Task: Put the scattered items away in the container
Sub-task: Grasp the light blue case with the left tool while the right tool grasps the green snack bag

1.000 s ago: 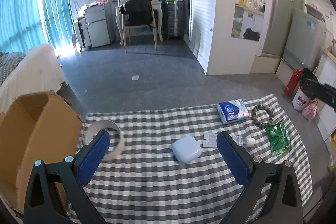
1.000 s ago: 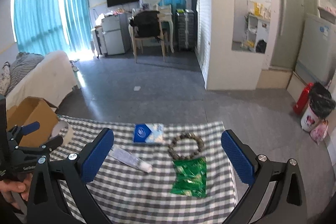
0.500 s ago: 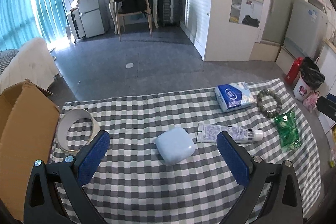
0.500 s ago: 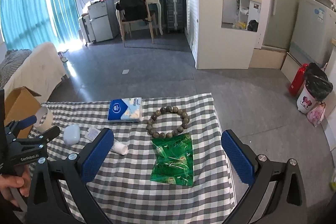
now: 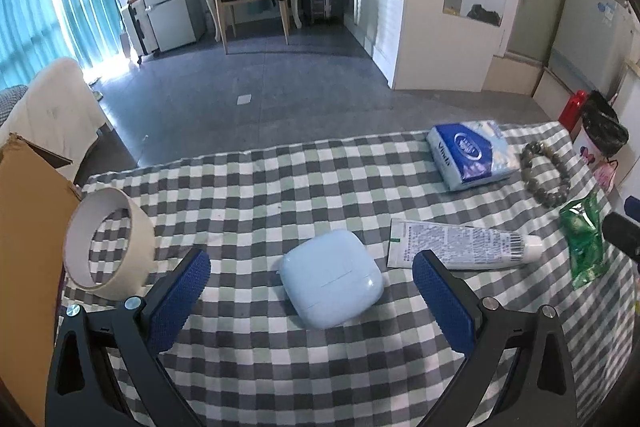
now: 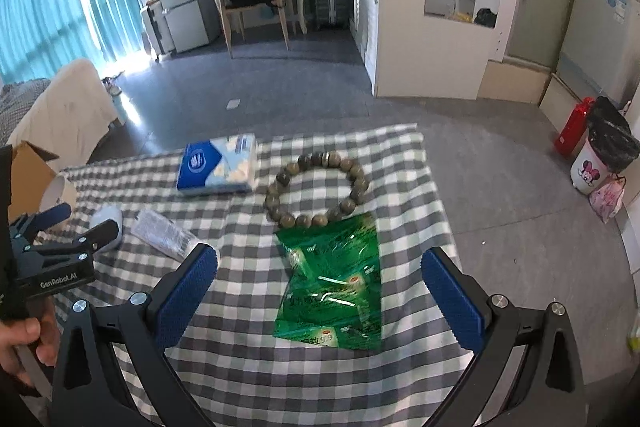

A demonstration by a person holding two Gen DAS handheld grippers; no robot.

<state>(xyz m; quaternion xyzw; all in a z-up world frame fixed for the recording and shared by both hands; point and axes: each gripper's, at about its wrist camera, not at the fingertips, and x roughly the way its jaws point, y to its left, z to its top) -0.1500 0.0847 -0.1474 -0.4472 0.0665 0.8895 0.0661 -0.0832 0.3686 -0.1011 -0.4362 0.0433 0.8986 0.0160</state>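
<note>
A pale blue case (image 5: 331,283) lies on the checked cloth (image 5: 260,195) between the wide-open jaws of my left gripper (image 5: 312,299). A tape roll (image 5: 108,239) lies at the left beside the cardboard box (image 5: 28,227). A white tube (image 5: 460,245), a blue tissue pack (image 5: 468,155), a bead bracelet (image 5: 546,175) and a green packet (image 5: 584,243) lie to the right. My right gripper (image 6: 318,295) is open and empty just above the green packet (image 6: 336,287), with the bracelet (image 6: 316,189) beyond it.
The cloth's far edge drops to a grey floor. A red bottle (image 6: 574,127) and a bin (image 6: 604,151) stand on the floor to the right. A bed (image 5: 48,115) is at the left. The left gripper (image 6: 60,231) shows in the right wrist view.
Both grippers have come closer to the cloth. The blue case now sits between the left jaws, and the green packet between the right jaws. Nothing was grasped.
</note>
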